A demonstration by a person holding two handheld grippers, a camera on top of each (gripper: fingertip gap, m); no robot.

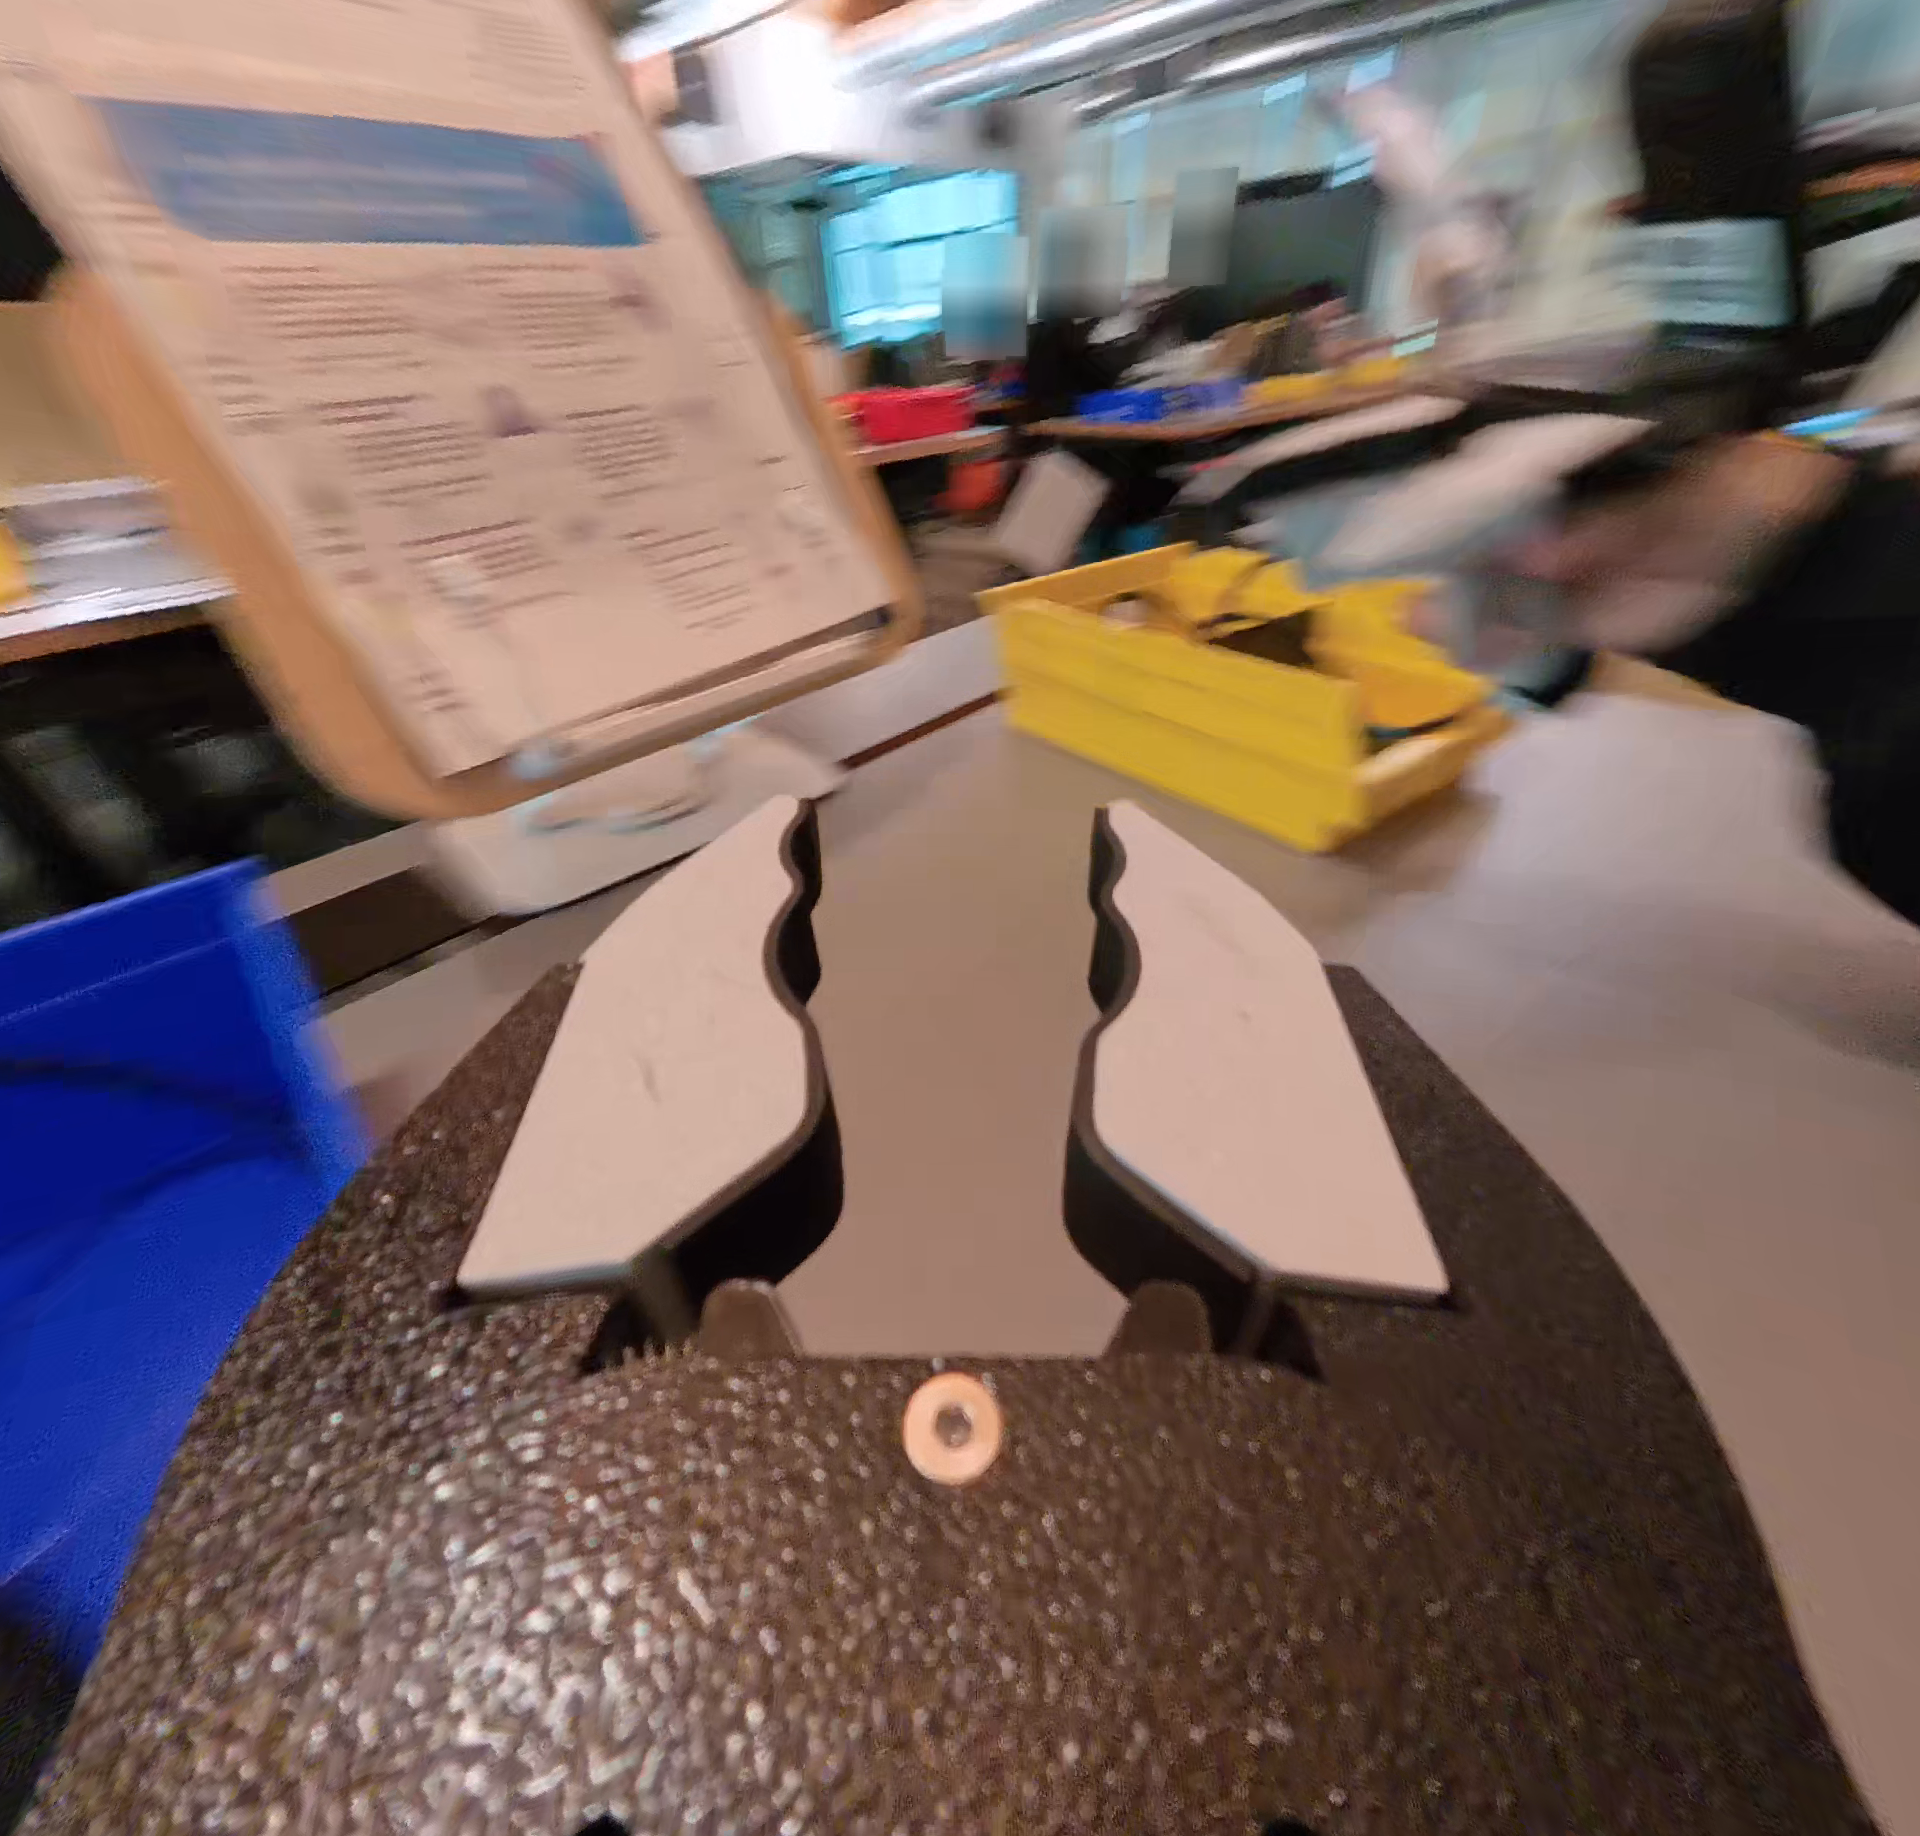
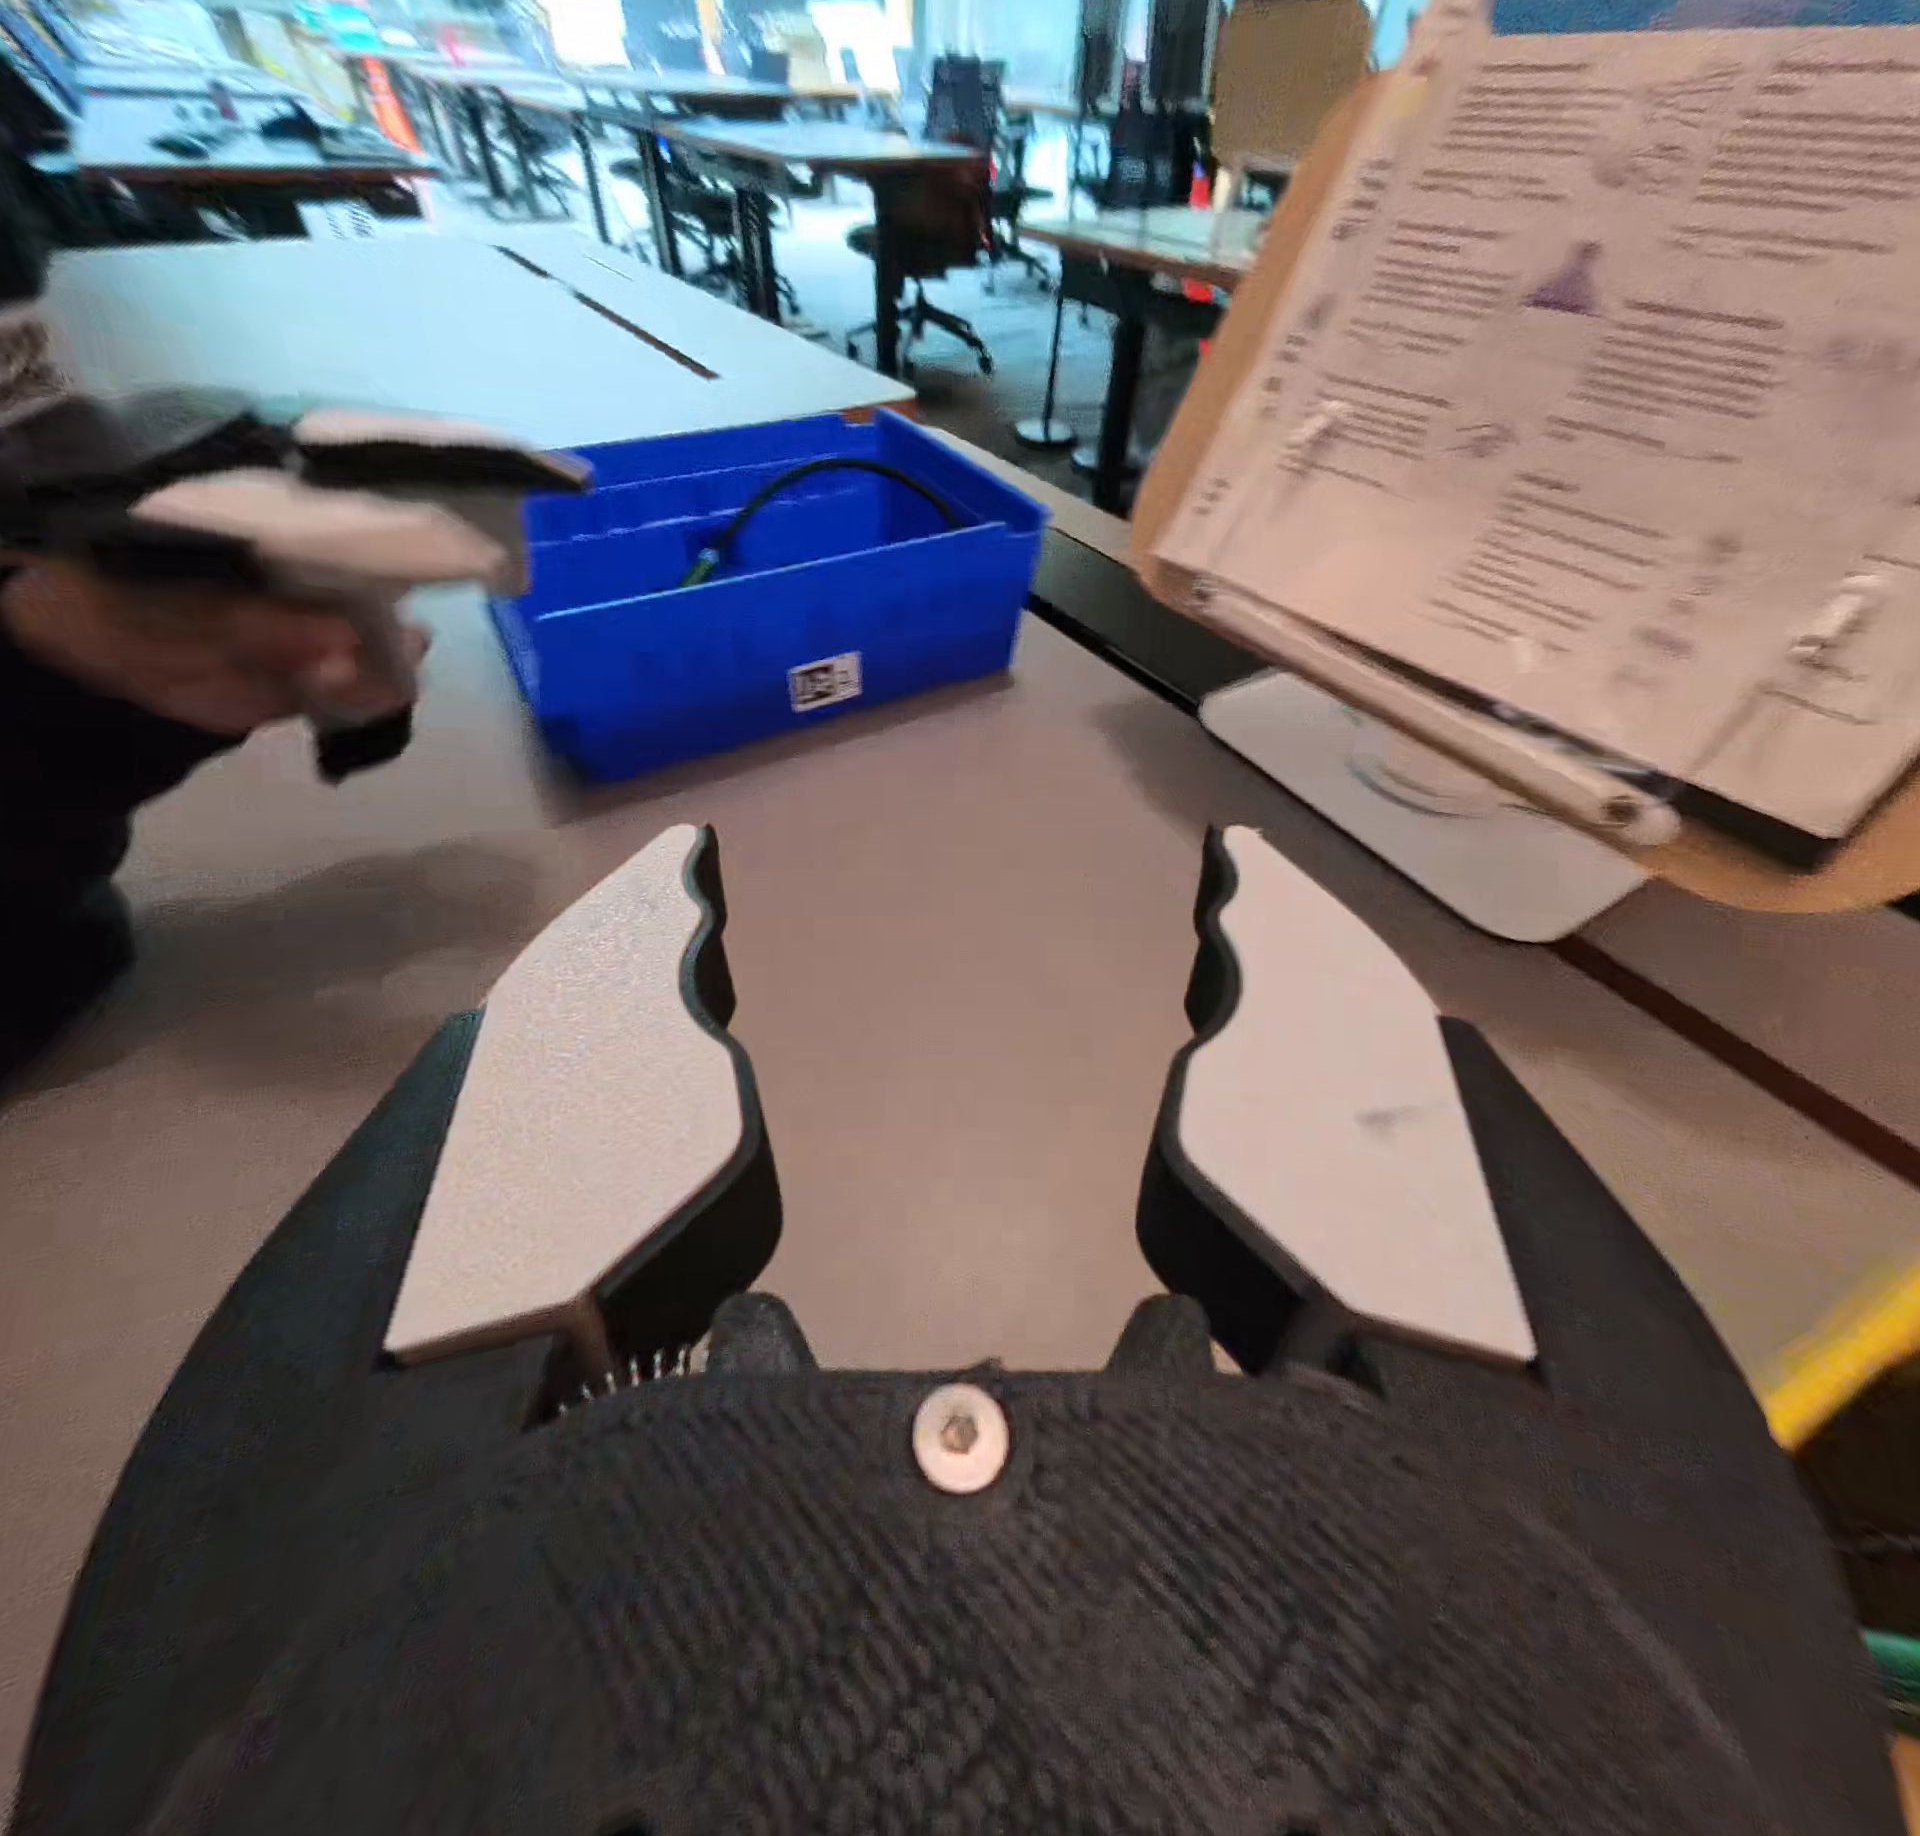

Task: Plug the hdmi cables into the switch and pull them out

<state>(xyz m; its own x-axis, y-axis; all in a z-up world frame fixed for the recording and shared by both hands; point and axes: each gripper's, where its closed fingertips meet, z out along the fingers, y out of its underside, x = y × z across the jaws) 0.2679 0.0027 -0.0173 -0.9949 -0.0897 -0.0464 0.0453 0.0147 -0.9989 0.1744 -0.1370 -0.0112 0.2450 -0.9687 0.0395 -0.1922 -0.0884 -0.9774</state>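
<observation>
The grey worktop (image 2: 935, 851) carries a blue bin (image 2: 769, 633) holding a black cable (image 2: 831, 482), a yellow bin (image 1: 1226, 685) well apart from it, and the white base (image 2: 1434, 830) of a stand bearing a tilted board with a printed sheet (image 2: 1579, 384)

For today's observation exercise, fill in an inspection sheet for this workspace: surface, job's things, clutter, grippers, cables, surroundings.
Surface: grey table, bare between the fingers of both grippers.
Job's things: black cable in the blue bin; switch not seen.
Clutter: yellow bin, contents unclear; document stand with printed pages.
Grippers: left gripper open, empty; right gripper open, empty.
Cables: only the black one in the blue bin.
Surroundings: rows of desks and chairs; people at far tables.
</observation>
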